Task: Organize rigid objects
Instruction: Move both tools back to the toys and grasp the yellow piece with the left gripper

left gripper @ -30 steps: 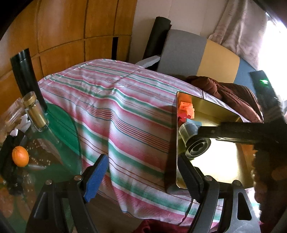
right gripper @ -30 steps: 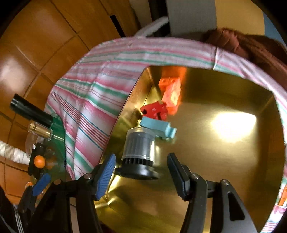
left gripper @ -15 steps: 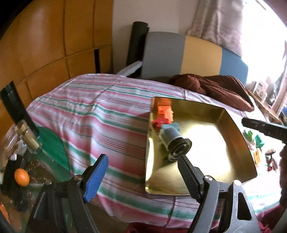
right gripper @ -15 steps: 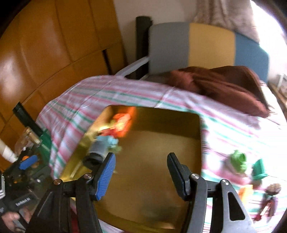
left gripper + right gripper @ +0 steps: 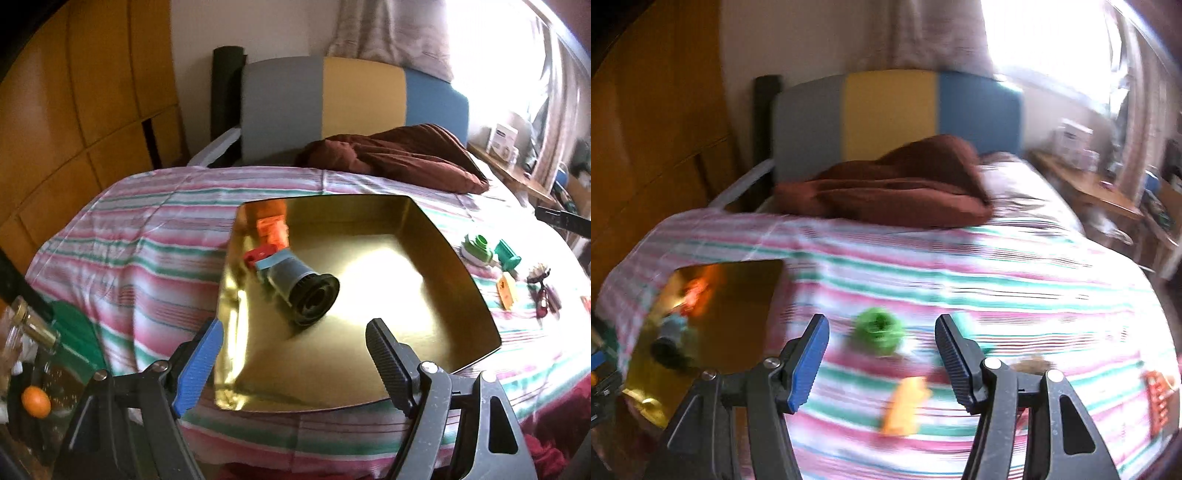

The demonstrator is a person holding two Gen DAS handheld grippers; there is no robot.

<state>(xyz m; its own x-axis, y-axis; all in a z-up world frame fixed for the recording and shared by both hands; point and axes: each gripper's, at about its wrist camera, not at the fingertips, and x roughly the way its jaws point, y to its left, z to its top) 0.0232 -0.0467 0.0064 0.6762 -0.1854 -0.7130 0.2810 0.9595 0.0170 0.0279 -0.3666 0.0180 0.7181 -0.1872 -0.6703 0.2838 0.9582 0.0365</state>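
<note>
A gold tray lies on the striped bedspread. Inside it a grey and black cylinder lies on its side beside a light blue piece, a red piece and an orange block. My left gripper hovers open and empty over the tray's near edge. In the blurred right wrist view my right gripper stands open and empty above loose toys: a green round piece and a yellow-orange piece. The tray sits at the left there.
More small toys lie on the bed right of the tray. A brown blanket is heaped by the padded headboard. At lower left a glass table holds a bottle and an orange. A red-orange item lies at right.
The right gripper left the cylinder lying in the tray and swung right over the loose toys. The left gripper's view shifted right and rolled, so the whole tray shows.
</note>
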